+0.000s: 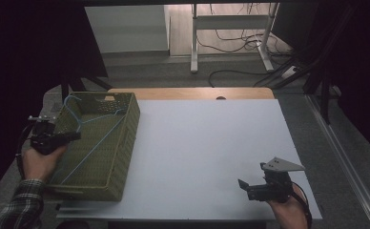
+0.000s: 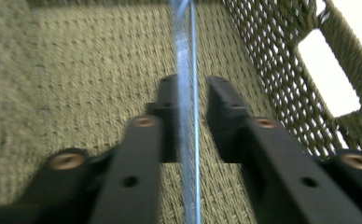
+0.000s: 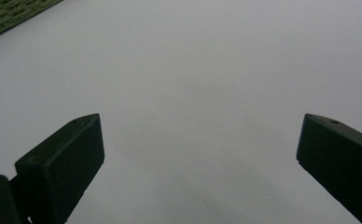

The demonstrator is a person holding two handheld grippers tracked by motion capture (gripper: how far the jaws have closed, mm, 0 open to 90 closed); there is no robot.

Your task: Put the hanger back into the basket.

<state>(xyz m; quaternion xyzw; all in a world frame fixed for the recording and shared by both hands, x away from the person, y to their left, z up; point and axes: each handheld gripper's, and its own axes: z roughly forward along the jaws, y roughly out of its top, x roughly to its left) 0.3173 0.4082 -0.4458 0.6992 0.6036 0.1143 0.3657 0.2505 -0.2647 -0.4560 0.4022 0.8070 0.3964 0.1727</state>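
One pale blue wire hanger (image 1: 93,128) lies slanted inside my one olive woven basket (image 1: 126,157), its hook up against the far wall, its thin straight bar running down toward the near corner. The basket is a long rectangle of coarse plaited cord with a cut-out handle slot in its end wall, and it sits at the left edge of the white surface (image 1: 207,152), its left rim hanging level with that edge.

My left claw (image 1: 73,136) reaches over the basket's left rim. In the left gripper view its two black jaws stand a little apart, the hanger's thin bar (image 2: 188,116) running straight up between them; the picture is blurred, and neither pad appears pressed on the wire. Open weave rises close on the right, flat weave lies below.

My right claw (image 1: 244,185) rests low near the front right corner of the surface, well apart from the basket, jaws spread wide with nothing between them. In the right gripper view smooth matte white stretches ahead, a corner of basket weave (image 3: 11,14) at top left.

A strip of bare wood (image 1: 192,93) borders the surface's far edge.
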